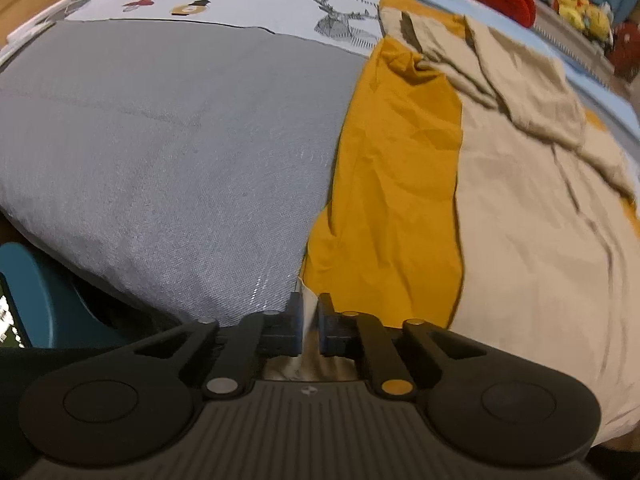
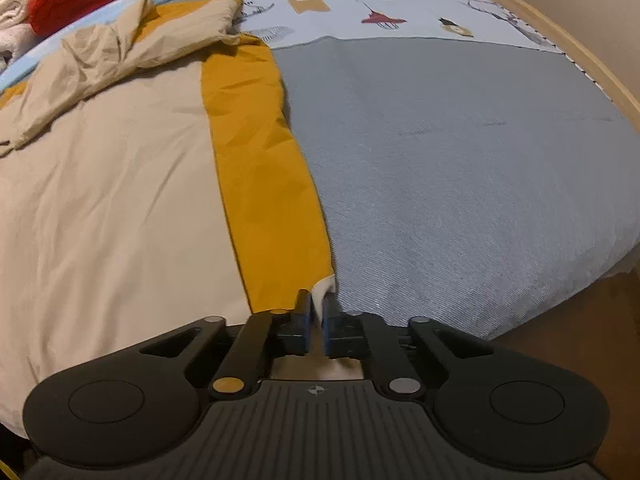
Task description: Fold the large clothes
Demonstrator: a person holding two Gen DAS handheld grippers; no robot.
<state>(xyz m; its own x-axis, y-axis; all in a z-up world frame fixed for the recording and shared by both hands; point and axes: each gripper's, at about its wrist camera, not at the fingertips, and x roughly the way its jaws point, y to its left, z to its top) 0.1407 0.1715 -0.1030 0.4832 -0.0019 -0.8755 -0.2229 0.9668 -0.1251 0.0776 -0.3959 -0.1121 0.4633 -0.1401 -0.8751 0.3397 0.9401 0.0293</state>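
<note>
Both tongs pinch cloth corners, gripped edges mostly hidden.

Both wrist cams close over the bed edge, pitched steeply down, facing across it; both see the mustard-beige cover.

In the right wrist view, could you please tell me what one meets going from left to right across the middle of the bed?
Beige cloth → mustard-yellow cloth strip → grey bedspread → wooden bed edge.
</note>
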